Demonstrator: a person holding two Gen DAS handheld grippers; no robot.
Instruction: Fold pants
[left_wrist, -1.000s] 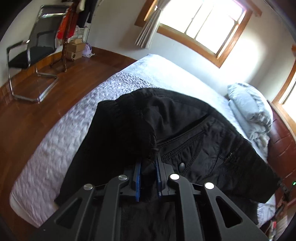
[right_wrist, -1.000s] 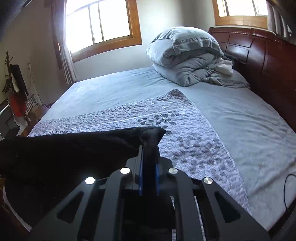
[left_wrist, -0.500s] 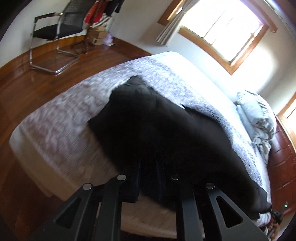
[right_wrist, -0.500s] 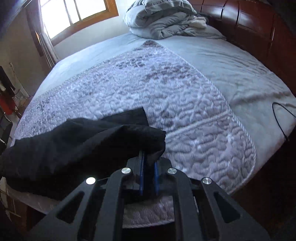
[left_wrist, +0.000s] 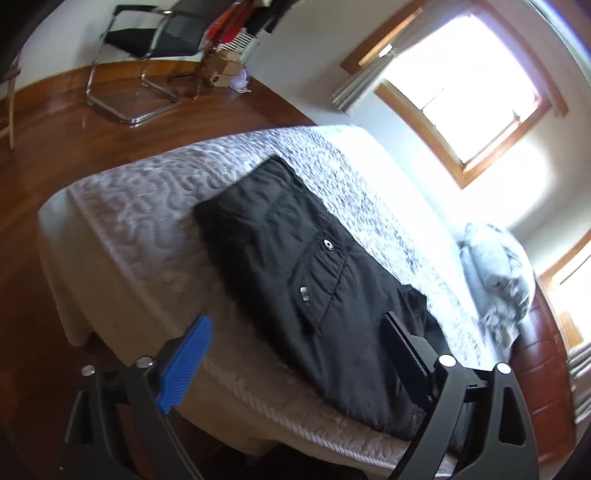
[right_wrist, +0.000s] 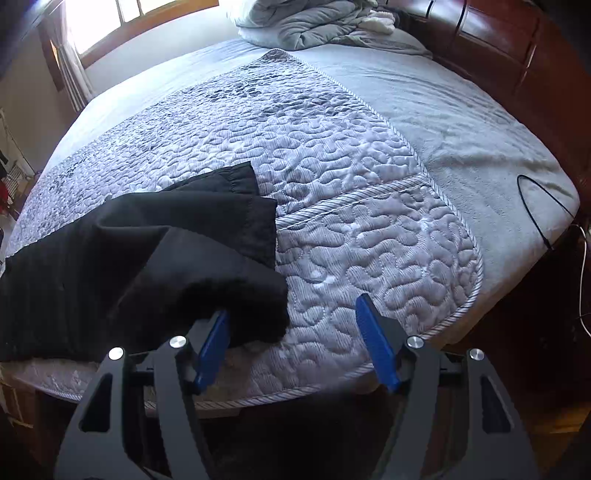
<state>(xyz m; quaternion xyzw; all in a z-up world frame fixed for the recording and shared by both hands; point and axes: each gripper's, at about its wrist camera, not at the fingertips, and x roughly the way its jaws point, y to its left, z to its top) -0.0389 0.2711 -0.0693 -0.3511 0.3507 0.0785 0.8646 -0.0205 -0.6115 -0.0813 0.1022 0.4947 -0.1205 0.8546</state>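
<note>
The black pants (left_wrist: 303, 273) lie lengthwise along the bed's (right_wrist: 369, 236) near edge, both grippers (left_wrist: 295, 354) (right_wrist: 291, 332) opening, pinching nothing.

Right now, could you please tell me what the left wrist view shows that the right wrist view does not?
Only the left wrist view shows the chair, the wooden floor and the snap pocket on the pants.

Only the right wrist view shows the dark headboard and a black cable on the grey sheet.

Both show the black pants on the quilted bedspread, a window and the bundled duvet.
</note>
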